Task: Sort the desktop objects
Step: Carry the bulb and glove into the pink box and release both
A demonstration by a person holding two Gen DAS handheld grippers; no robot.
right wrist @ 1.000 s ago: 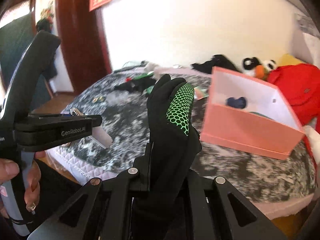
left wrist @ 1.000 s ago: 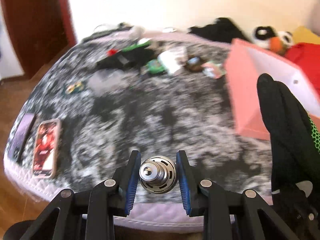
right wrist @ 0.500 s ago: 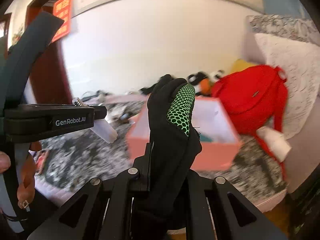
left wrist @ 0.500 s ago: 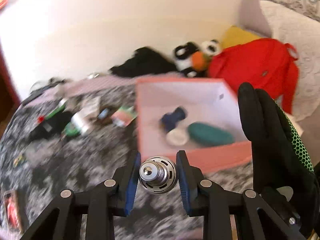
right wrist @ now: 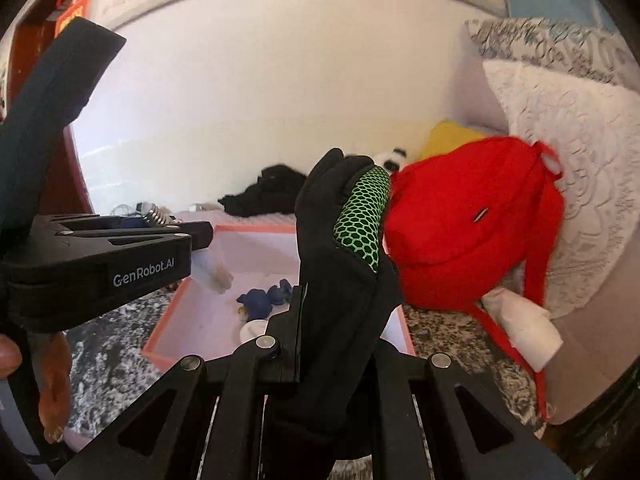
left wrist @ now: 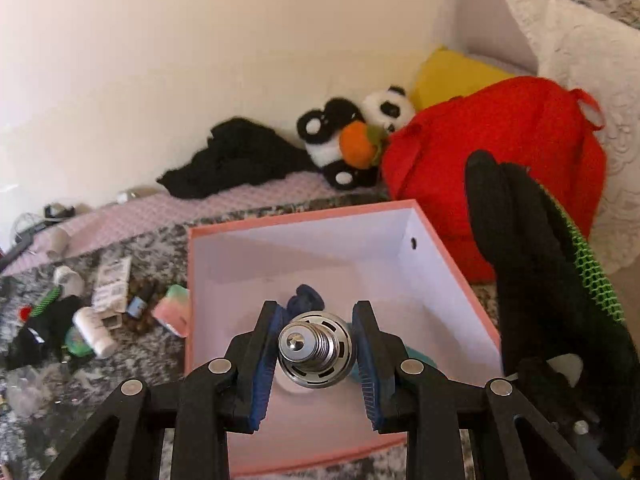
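Your left tool (left wrist: 316,354), clamped on the light bulb (left wrist: 315,351), has swung from the cluttered bed to above the pink box (left wrist: 440,248), ready for dropping, while your right tool (right wrist: 336,344) grips the black glove (right wrist: 344,264) alongside.

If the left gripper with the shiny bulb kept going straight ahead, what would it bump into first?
Most likely the inside of the pink box: the left gripper, shut on the light bulb, points into it, toward the dark blue thing on its floor. Depth is unclear.
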